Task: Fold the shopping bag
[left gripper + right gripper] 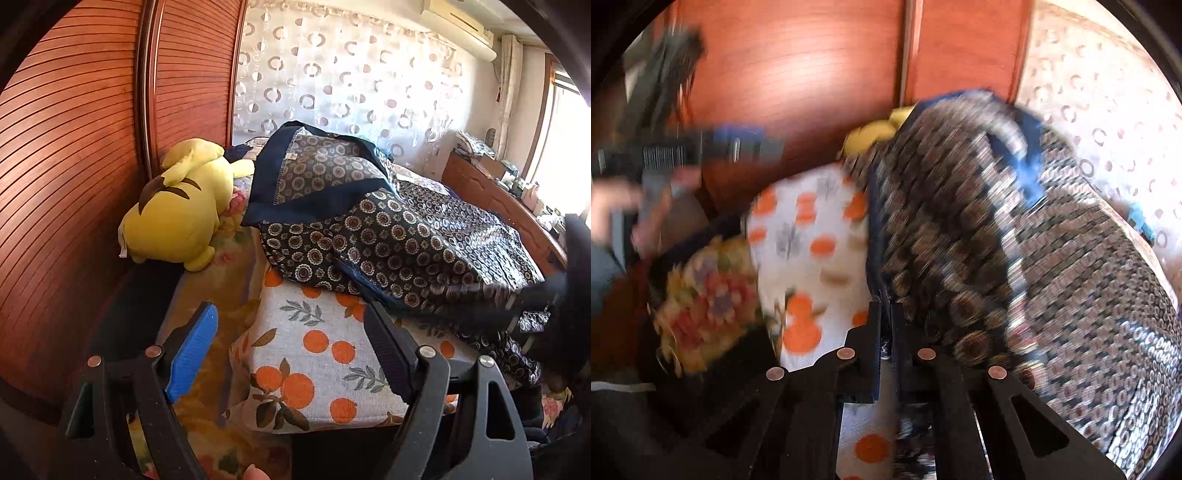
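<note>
Shopping bag (388, 225), dark patterned fabric with navy trim, lay crumpled on the orange-print cushion (306, 354) on the bed. Left tool (291, 321) hovered with jaws wide apart over the cushion, nothing between them; bag sat just ahead and to its right, near edge close to the black finger (388, 354). Right tool (885, 314) had jaws pressed together on the bag's near edge, fabric pinched between the pads; view blurred. Yellow plush toy (177, 218) lay beside the bag, against the wooden wardrobe (74, 147).
</note>
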`<state>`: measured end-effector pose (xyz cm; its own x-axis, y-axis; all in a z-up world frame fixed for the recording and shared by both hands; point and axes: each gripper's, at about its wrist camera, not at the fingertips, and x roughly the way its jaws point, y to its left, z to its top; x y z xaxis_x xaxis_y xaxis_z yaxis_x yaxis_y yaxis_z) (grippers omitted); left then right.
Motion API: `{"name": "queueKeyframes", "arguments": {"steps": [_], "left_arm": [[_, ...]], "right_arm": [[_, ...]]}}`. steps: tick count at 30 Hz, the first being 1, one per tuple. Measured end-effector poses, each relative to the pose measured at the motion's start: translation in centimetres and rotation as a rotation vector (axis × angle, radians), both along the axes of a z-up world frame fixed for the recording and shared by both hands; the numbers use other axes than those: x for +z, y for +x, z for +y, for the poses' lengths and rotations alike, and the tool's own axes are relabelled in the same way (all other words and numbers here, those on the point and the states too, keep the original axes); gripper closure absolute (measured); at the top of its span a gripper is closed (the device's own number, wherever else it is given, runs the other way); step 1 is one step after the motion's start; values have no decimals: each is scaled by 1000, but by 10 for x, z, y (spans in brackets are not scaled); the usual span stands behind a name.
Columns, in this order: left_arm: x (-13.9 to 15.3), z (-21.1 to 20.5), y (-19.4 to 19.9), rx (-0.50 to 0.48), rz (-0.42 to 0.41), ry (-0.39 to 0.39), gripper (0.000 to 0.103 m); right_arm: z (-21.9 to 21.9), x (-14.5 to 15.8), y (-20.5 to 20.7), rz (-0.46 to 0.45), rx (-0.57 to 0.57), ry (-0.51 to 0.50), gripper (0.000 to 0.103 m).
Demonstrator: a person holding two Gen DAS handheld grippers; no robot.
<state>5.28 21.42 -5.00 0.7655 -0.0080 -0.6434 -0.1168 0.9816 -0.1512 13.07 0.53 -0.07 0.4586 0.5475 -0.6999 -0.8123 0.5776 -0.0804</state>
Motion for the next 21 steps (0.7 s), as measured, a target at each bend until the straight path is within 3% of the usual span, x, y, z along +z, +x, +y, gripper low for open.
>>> {"name": "queueKeyframes", "arguments": {"steps": [5, 7, 10, 14, 17, 18, 21], "left_arm": [[0, -4, 12, -17, -4, 4, 21], [0, -7, 18, -25, -5, 7, 21], [0, -15, 34, -56, -2, 14, 21], [-1, -24, 57, -92, 11, 38, 22], [-3, -27, 73, -115, 29, 61, 24], [-4, -27, 77, -119, 34, 69, 24], [-7, -24, 92, -136, 68, 83, 26]], "right_arm": [[-51, 56, 48, -89, -253, 155, 99], [-79, 56, 71, -93, -412, 154, 99], [-103, 34, 89, -11, -511, 124, 99], [-112, 13, 83, 16, -537, 89, 92], [-116, 12, 68, -16, -538, 83, 60], [-117, 12, 62, -12, -527, 94, 56], [-115, 10, 42, 23, -484, 91, 54]]}}
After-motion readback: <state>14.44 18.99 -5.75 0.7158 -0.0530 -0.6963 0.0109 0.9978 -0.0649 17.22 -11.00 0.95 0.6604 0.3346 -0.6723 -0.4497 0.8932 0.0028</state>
